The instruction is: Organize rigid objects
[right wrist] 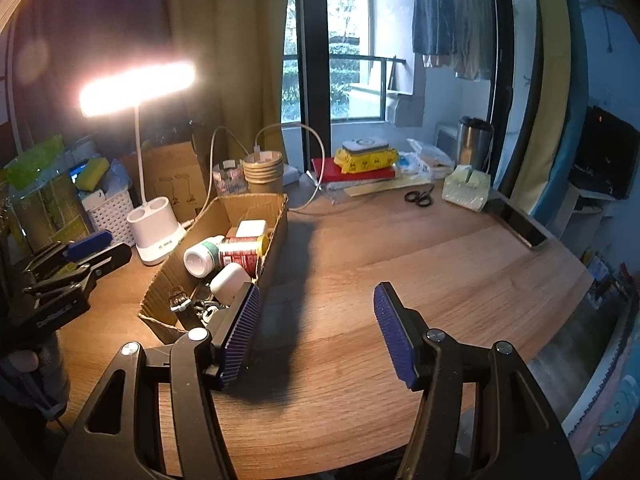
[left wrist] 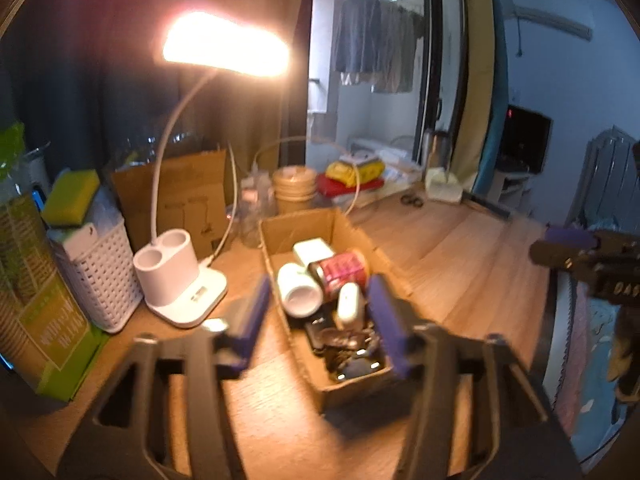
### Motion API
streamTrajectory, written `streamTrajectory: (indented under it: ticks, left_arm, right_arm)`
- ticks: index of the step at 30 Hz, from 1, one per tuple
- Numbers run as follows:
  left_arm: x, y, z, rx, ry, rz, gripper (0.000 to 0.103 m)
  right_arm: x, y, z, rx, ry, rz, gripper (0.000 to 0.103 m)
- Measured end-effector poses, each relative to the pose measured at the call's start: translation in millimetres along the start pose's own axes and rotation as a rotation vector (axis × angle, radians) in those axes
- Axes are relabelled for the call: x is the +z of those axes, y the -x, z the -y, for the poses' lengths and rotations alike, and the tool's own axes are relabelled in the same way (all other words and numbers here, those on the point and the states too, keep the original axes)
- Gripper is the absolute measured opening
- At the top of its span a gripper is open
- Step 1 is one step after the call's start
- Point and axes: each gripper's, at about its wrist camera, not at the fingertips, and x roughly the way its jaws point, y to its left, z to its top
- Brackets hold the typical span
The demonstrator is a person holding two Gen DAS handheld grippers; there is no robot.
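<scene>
An open cardboard box (left wrist: 280,230) (right wrist: 276,204) lies on the wooden table. It holds a white bottle (left wrist: 298,290) (right wrist: 202,258), a red-labelled can (left wrist: 340,272) (right wrist: 242,256), a white block (left wrist: 314,250) (right wrist: 251,228), a white oval case (left wrist: 349,306) (right wrist: 228,280) and dark small items (left wrist: 344,346). My left gripper (left wrist: 320,300) is open and empty, its blue pads straddling the box's near end from above. My right gripper (right wrist: 316,304) is open and empty, over bare table right of the box.
A lit white desk lamp (left wrist: 180,280) (right wrist: 156,232) stands left of the box, beside a white basket (left wrist: 100,276). Paper cups (right wrist: 264,174), a cable, books (right wrist: 352,172), scissors (right wrist: 420,196) and a tissue pack (right wrist: 466,188) line the back. A phone (right wrist: 516,220) lies far right.
</scene>
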Motion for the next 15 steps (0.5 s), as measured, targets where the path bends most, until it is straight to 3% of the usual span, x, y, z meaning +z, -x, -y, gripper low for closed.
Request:
streamTrajectory:
  ticks: [4,8,15]
  left_arm:
    - [10,22,9,-0.004,0.009,0.043,0.066]
    - [22,43,19,0.023,0.004,0.094,0.091]
    - [41,72,29,0.093,0.006,0.182,0.095]
  right_arm:
    - [6,15,-2,-0.006,0.015,0.027,0.063]
    - [12,31,-2,-0.010,0.020,0.061,0.063]
    - [23,59,-5,-0.016,0.014,0.136,0.063]
